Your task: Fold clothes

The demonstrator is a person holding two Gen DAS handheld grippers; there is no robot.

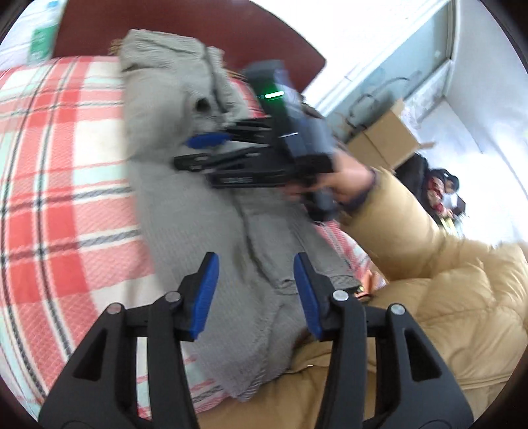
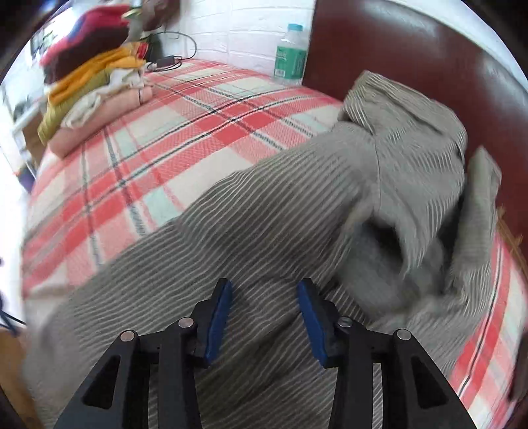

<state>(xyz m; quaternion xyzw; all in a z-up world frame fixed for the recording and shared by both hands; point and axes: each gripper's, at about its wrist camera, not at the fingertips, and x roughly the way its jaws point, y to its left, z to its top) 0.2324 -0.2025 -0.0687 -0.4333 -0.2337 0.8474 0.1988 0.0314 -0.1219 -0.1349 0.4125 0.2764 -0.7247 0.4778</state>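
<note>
**A:** ok, left wrist view first. The grey striped garment (image 1: 198, 204) lies lengthwise on the bed (image 1: 59, 171) with the red plaid cover, its far end bunched up against the dark red headboard (image 1: 204, 26). The left tool (image 1: 255, 267) sits over the garment's near end, pads apart, nothing between them.

**B:** and the other one?

**A:** The right tool (image 1: 198, 151) is further up the garment, held by a hand (image 1: 349, 181) in a tan puffy sleeve (image 1: 429, 237). It's blurry here.

**B:** right wrist view?

**A:** Clearer there. The right tool (image 2: 264, 297) is right above the garment (image 2: 231, 231), jaws partly apart, empty. A folded clothes pile (image 2: 92, 85) sits well away from the garment at the bed's far corner, and a water bottle (image 2: 290, 52) stands beside the headboard (image 2: 412, 49).
</note>
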